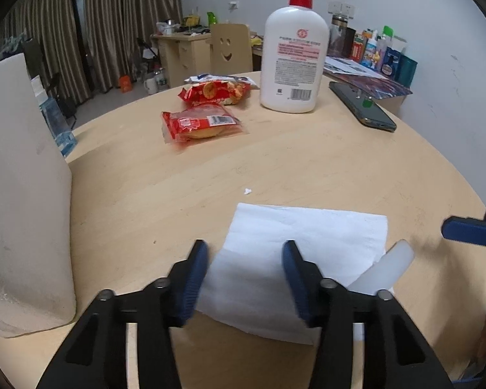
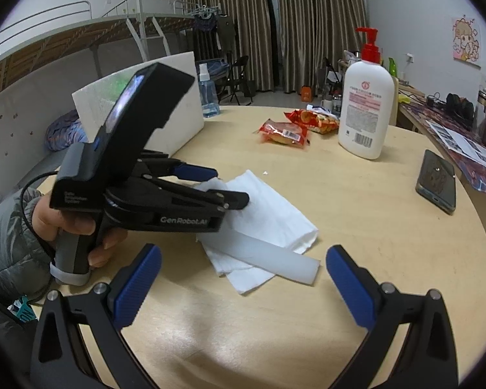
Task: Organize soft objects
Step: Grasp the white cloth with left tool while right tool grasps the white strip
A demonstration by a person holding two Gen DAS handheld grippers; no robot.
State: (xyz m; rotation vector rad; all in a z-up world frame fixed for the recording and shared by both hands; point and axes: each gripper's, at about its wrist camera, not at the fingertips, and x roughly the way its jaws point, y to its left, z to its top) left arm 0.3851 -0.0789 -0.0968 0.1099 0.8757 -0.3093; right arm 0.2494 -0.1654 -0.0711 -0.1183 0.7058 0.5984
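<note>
Round and pale, the wooden bench point(image 2: 356, 227) fills our view, curtains behind. On its near side lies the white tissue point(image 1: 307, 236), flat, partly folded, with a translucent strip point(image 2: 275, 257) resting across one edge. We judge the tissue feather-light, limp and easy to tear, so a corner pinch suits best. Our left claw point(image 1: 245, 278) hangs over its near edge, fingers apart around the paper, not yet clamped. Our right claw point(image 2: 243, 285) waits nearby, spread wide, gripping nothing.

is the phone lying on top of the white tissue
No, the phone lies on bare table, well apart from the tissue.
</note>
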